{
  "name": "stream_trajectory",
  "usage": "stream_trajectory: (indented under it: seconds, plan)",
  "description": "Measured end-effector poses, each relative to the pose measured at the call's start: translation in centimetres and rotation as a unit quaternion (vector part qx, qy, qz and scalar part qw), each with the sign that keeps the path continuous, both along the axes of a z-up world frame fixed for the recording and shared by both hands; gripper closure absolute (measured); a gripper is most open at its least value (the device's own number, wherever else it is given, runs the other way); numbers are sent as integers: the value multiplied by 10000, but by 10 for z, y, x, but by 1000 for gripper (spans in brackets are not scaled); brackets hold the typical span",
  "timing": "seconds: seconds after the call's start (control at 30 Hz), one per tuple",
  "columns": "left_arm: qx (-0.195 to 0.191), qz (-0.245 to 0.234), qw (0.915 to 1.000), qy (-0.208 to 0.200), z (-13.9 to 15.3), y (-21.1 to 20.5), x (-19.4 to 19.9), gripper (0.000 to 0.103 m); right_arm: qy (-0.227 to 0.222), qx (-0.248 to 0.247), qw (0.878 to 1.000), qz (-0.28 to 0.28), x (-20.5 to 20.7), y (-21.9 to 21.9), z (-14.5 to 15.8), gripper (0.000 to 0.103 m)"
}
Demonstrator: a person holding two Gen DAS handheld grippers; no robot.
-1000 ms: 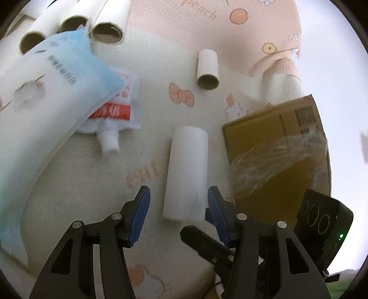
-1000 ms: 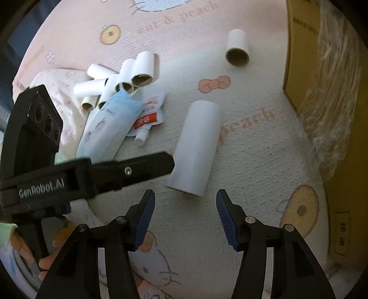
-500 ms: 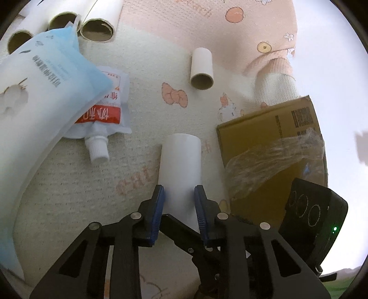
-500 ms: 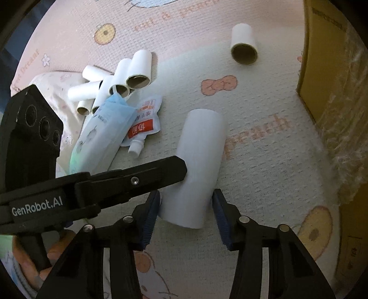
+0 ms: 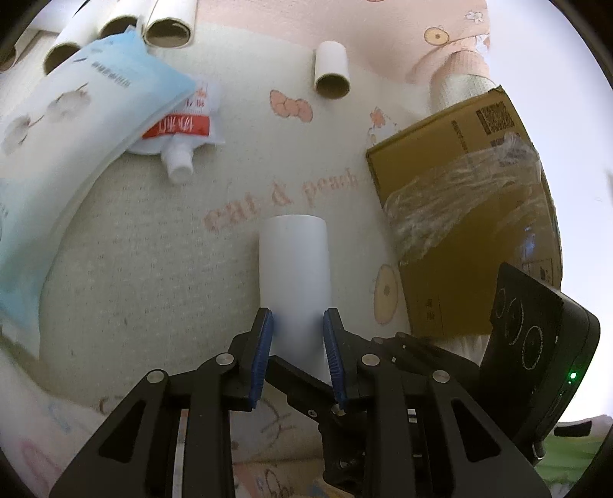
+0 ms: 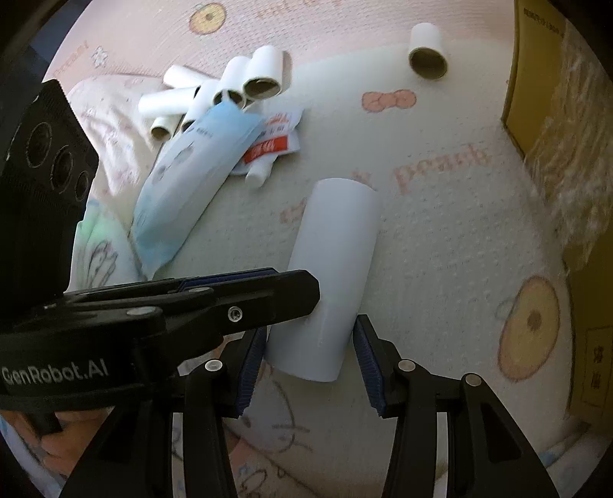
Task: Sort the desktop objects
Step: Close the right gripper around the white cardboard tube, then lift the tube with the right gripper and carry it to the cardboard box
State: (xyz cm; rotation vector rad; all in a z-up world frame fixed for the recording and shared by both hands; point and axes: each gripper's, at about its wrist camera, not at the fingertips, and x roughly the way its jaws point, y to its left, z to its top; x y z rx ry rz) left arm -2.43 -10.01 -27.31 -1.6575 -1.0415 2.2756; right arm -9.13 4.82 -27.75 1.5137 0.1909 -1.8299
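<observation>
Cardboard tubes [image 5: 168,27]: heap at the far left of the printed mat [image 5: 153,276], open ends facing the cameras; white outside, brown inside.
Blue-and-white packet [image 5: 76,126]: lies slanted over the front of that heap, one corner on top of the pouch.
Spout pouch [image 5: 180,134]: white with a red label, cap pointing toward the grippers, partly under the packet.
Left gripper [image 5: 297,337]: blue pads pressed on both sides of the white roll's near end, pinching it. Jaws closed in within the last second and have since held.
White roll [image 5: 294,268]: large plain cylinder lying on the mat mid-scene, near end between both pairs of pads.
Right gripper [image 6: 308,354]: pads sit tight against the same end of the roll, clamping it from a crossing angle under the left gripper's finger; jaws likewise closed in during the last second.
Lone tube [image 5: 331,69]: short, apart from the heap, beyond the roll.
Cardboard box [image 5: 459,164]: right of the roll, crumpled clear film [image 5: 459,199] draped over its edge.
</observation>
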Motion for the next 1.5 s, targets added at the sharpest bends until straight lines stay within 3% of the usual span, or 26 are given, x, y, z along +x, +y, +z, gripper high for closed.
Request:
stream_trajectory:
  seconds: [0.2,0.33,0.43,0.73,0.9,1.13,1.5]
  plan:
    - [44,-25,10000,-66,-3,0,1,71,-10,141,9999,82,8,0,0,59]
    - [248,144,9995,-104,-13,-5,-8,58,-297,123,9994,-150,0,3,-8,59]
    - [408,85,9991,-17,-20,-3,-14,58,-417,33,9987,-280,-3,6,-12,58]
    - [382,95,9992,46,-16,1,-17,57,-285,-154,9992,-234,-3,9,-14,60]
    - [17,25,9990,453,15,7,-11,57,14,-199,9997,-132,2,6,0,62]
    - [-216,38,9945,1022,72,13,-8,57,757,-580,9954,21,11,8,51,62]
    - [-761,-212,9779,1938,164,43,2,57,1593,-1180,9800,-191,23,40,138,62]
